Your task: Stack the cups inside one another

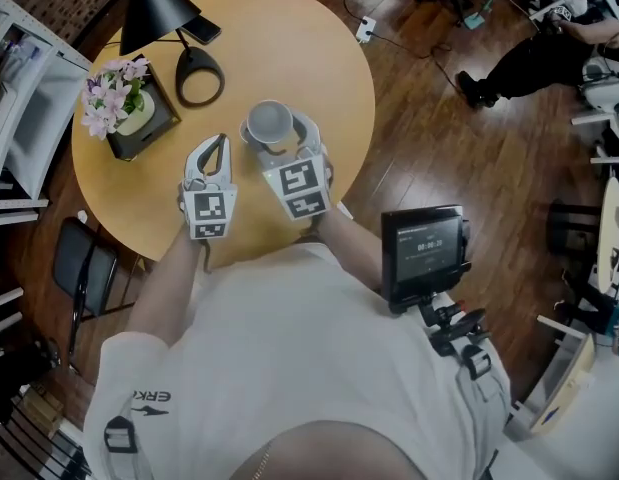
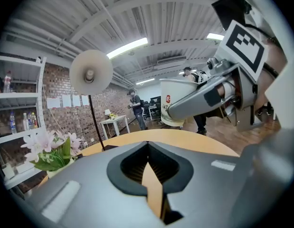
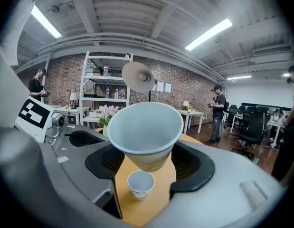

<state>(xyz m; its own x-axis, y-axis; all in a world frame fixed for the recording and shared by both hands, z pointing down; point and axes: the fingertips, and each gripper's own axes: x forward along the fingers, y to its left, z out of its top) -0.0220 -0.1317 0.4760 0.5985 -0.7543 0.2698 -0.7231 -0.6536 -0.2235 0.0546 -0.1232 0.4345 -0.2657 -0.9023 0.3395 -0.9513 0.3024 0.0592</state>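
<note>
White paper cup (image 3: 146,132) is clamped in the jaws of the right gripper (image 3: 147,164), raised above a second small white cup (image 3: 140,183) on the round wooden table (image 3: 151,208); left gripper (image 1: 219,144) closed, empty

"ERK" on the shirt sleeve (image 1: 139,373)

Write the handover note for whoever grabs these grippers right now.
Left gripper: jaws shut, empty, beside the right one.
Right gripper: jaws clamped on the held cup, which is upright and in the air.
Second cup: upright on the table, below the held cup.
Done: one cup picked up.
Left: lower the held cup into the second cup, then release.
</note>
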